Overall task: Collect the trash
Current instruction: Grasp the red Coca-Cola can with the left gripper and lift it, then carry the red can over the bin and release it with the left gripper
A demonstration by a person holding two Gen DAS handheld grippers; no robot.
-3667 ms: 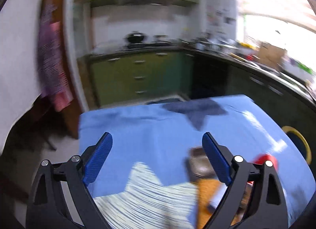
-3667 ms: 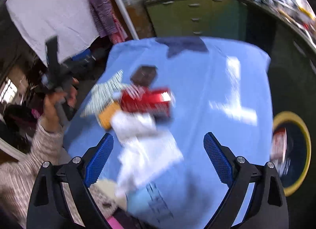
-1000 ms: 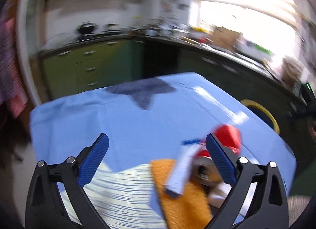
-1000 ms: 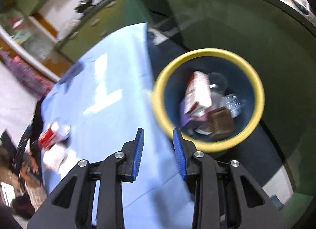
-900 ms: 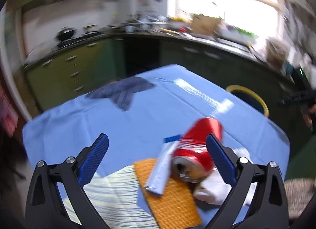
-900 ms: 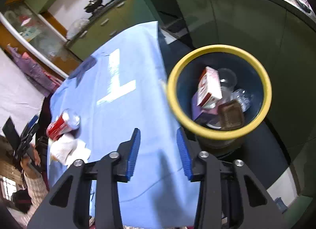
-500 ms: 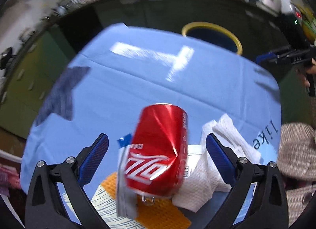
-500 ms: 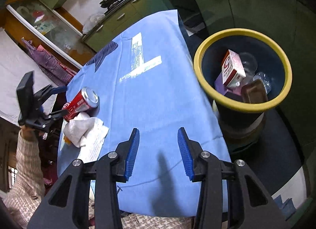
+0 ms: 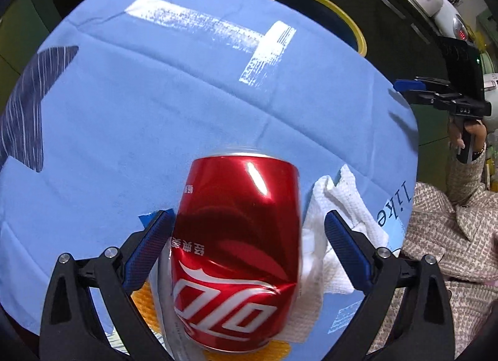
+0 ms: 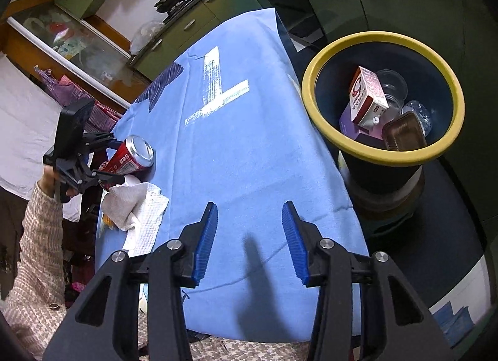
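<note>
A dented red soda can [image 9: 236,249] lies on its side on the blue tablecloth [image 9: 155,96], atop an orange pad [image 9: 143,302] and a white paper towel [image 9: 342,205]. My left gripper [image 9: 247,214] points steeply down with its jaws open on either side of the can; a gap shows at the right pad. From the right wrist view the can [image 10: 133,155] and left gripper [image 10: 113,158] sit at the table's left. My right gripper [image 10: 249,205] hovers over the cloth beside the yellow-rimmed bin [image 10: 382,152], jaws opening with nothing between them.
The bin holds a red and white carton [image 10: 367,96], a brown tray [image 10: 404,135] and clear plastic cups. It stands on the floor off the table's right edge. Green cabinets [image 10: 193,25] line the far wall. A person's knitted sleeve [image 10: 34,236] is at lower left.
My left gripper tipped downward and came in over the can, which now fills the space between its fingers. My right gripper drew back from the bin and its jaws widened slightly.
</note>
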